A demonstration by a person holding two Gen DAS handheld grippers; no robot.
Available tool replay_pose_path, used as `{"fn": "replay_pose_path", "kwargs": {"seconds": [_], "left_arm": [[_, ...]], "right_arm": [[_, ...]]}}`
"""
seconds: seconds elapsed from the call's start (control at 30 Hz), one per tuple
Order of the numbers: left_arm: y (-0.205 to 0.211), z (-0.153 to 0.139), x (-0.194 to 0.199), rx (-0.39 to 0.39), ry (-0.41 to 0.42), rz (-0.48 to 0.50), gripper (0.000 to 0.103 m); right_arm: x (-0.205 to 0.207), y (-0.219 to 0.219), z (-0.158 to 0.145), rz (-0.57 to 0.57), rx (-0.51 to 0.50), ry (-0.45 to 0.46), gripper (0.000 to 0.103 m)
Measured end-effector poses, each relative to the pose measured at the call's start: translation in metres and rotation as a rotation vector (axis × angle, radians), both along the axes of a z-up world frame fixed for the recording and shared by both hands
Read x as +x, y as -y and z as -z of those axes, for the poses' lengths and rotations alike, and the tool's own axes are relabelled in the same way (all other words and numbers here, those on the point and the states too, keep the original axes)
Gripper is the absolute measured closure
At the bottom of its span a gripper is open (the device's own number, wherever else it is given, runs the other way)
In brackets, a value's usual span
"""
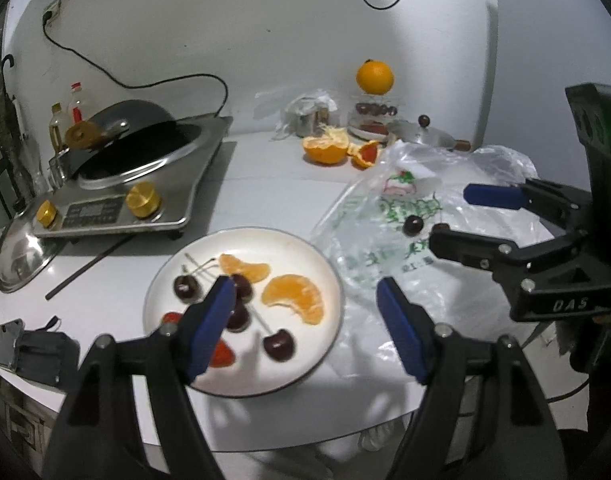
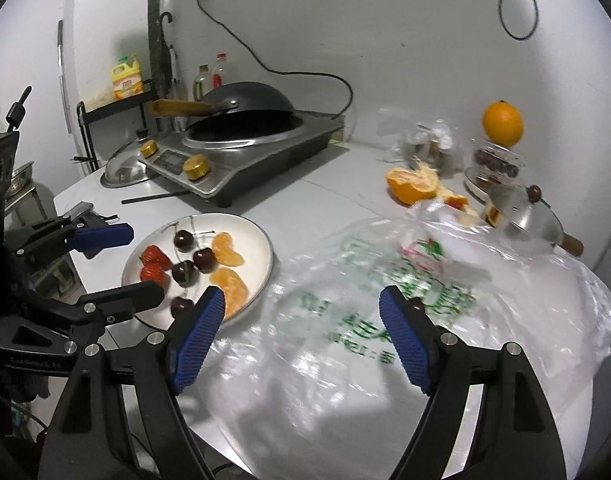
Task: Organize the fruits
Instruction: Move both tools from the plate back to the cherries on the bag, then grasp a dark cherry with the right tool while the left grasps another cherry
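A white plate (image 1: 289, 376) (image 2: 261, 240) holds several cherries (image 1: 279, 345) (image 2: 184, 240), two orange segments (image 1: 295, 298) (image 2: 226, 255) and strawberries (image 2: 155, 258). My left gripper (image 1: 305, 330) is open and empty, low over the plate's right side. My right gripper (image 2: 301, 334) is open and empty over a clear printed plastic bag (image 1: 389, 236) (image 2: 385, 300); it also shows in the left wrist view (image 1: 453, 214). A loose cherry (image 1: 412, 225) lies on the bag near its fingertips.
An induction cooker with a wok (image 1: 145, 168) (image 2: 241, 140) stands at the back left. A peeled orange (image 1: 325, 148) (image 2: 413, 184), a whole orange (image 1: 374, 76) (image 2: 502, 123) on a jar, and a steel lid (image 2: 521, 216) sit at the back right. A black device (image 1: 33, 352) lies at the front left.
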State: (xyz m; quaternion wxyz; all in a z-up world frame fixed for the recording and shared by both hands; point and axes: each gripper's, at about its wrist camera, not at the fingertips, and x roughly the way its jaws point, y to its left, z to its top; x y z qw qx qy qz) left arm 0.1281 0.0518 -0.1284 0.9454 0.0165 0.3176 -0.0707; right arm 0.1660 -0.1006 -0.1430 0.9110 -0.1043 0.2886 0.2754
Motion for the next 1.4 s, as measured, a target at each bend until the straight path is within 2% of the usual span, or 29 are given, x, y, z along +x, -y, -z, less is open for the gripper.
{"fn": "replay_pose_path", "kwargs": {"seconds": [0.37,0.77,0.83,0.9,1.07,1.3,1.4], "left_arm": [[0.047,0.002,0.015,-0.006,-0.019,0.044,0.028],[0.082,0.011,0.034,0.01,-0.038,0.082,0.028],[0.086,0.013,0.037,0.015,-0.042,0.083,0.028],[0.09,0.016,0.041,0.035,-0.043,0.078,0.028],[0.097,0.021,0.051,0.053,-0.049,0.083,0.028],[0.106,0.032,0.069,0.074,-0.068,0.09,0.028],[0.109,0.037,0.076,0.101,-0.07,0.092,0.028]], "right_arm": [[0.006,0.055,0.005,0.059,0.006,-0.022,0.021],[0.024,0.086,0.019,0.094,0.009,-0.057,0.021],[0.028,0.09,0.023,0.109,0.006,-0.059,0.024],[0.034,0.094,0.028,0.118,0.004,-0.07,0.032],[0.049,0.099,0.043,0.117,0.001,-0.104,0.034],[0.073,0.097,0.059,0.098,-0.009,-0.15,0.049],[0.081,0.095,0.062,0.091,-0.012,-0.163,0.051]]}}
